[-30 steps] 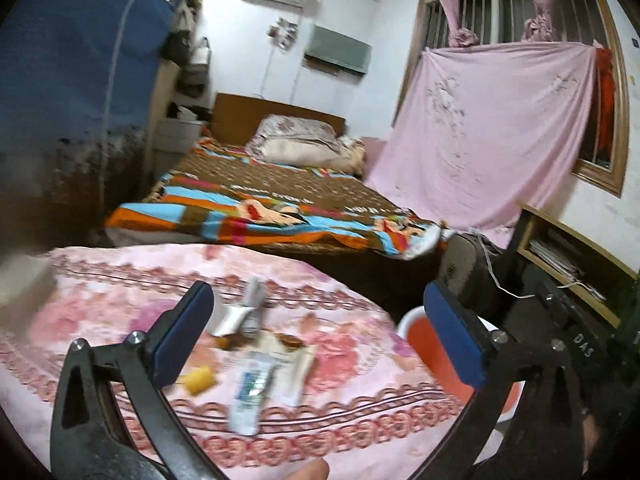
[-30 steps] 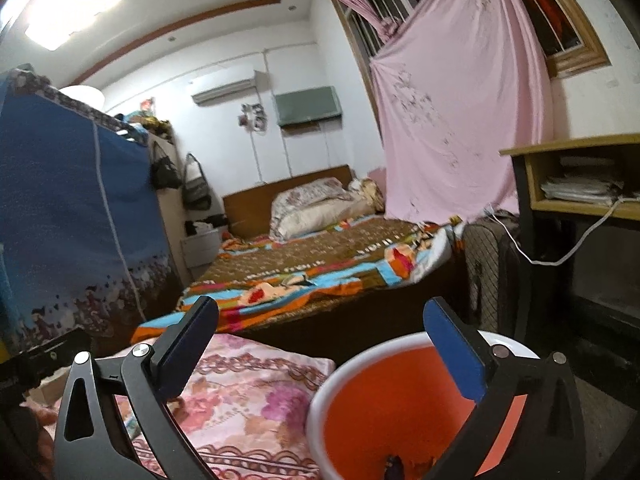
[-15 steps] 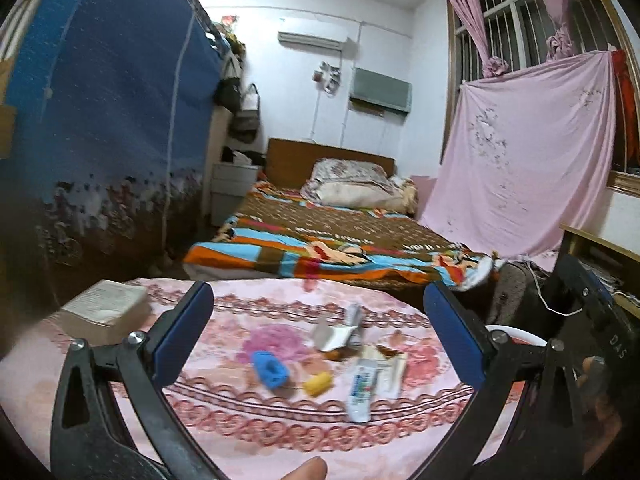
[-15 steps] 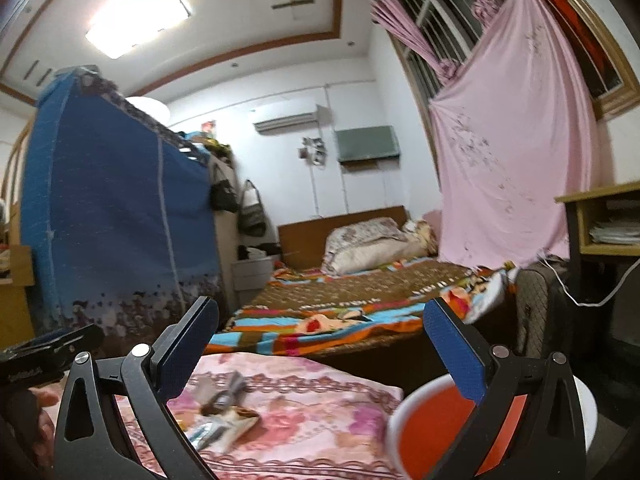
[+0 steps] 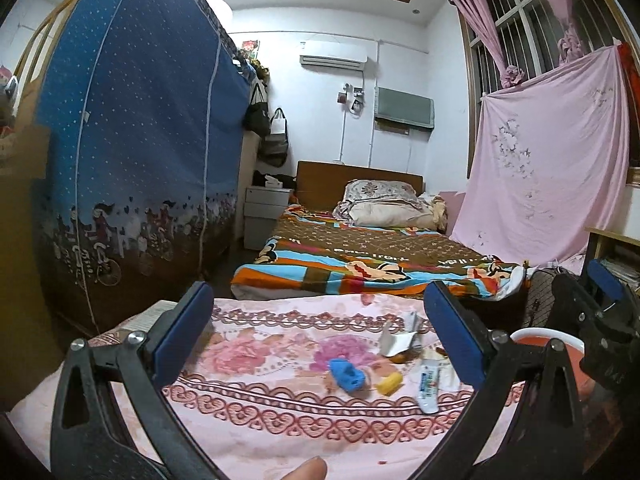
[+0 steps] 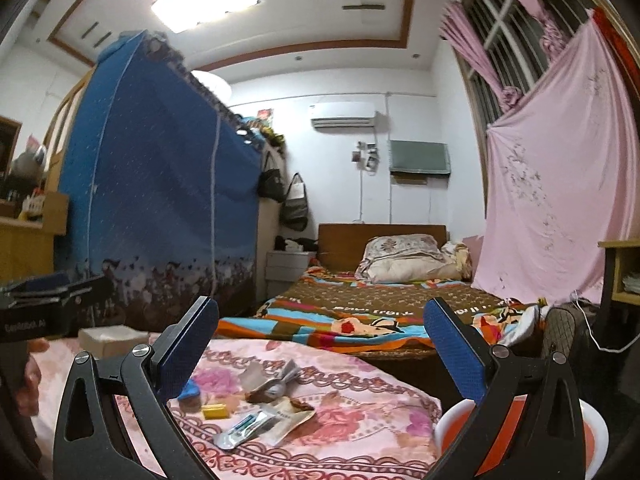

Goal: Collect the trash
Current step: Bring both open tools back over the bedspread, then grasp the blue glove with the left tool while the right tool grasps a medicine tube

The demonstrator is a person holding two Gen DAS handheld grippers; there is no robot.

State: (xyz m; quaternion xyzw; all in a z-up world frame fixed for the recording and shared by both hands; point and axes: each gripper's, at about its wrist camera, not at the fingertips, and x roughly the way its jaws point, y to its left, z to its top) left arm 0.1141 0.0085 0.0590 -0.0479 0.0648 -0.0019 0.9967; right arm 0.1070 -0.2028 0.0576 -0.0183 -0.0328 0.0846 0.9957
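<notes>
Floral-clothed worktop (image 5: 248, 432) carries light, crinkly wrappers (image 6: 256, 426) near its right edge; pinch a flat end; both grippers' fingers (image 5: 182, 336) gape wide, empty

A bed (image 5: 360, 256) with a striped blanket stands past the table, pillows (image 5: 384, 206) at its headboard. A blue wardrobe (image 5: 136, 152) stands left, a pink sheet (image 5: 552, 160) hangs right.

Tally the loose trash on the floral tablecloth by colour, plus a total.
Blue: 1, crumpled blue piece
Yellow: 1, small yellow piece
White printed: 2, tube-like wrapper and flat packet
Silver: 1, foil wrapper
Brown: 1, brown scrap, partly hidden
Total: 6 that I can tell apart; overlapping bits may hide more.
</notes>
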